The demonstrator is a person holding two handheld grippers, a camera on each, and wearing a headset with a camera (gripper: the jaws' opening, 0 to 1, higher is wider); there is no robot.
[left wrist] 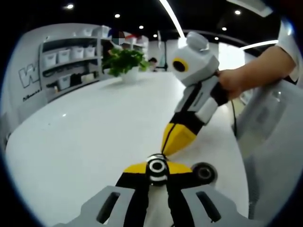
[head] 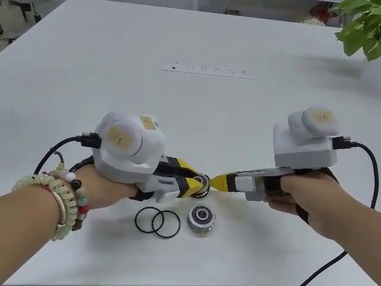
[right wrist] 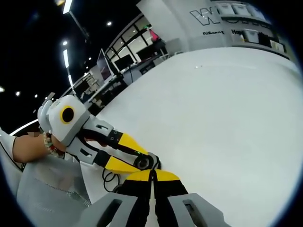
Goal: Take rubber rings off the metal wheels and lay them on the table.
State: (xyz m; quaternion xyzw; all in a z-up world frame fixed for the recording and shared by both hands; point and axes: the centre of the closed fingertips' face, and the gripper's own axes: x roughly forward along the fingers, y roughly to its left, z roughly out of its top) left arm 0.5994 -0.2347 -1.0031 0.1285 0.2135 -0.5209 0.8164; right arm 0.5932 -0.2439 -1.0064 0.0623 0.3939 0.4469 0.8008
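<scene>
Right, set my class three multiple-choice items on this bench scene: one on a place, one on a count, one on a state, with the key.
1. Where is the loose metal wheel?
A on the table, beside the rubber rings
B inside a ring
C at the table's far edge

2. How many rubber rings lie on the table?
A none
B five
C two

3. The left claw is:
A wide open
B shut on a second wheel
C shut on nothing

Key: 1 A, it rests just right of the rings in the head view; 2 C, two black loops overlap; 3 B, its yellow tips clamp that wheel.
</scene>
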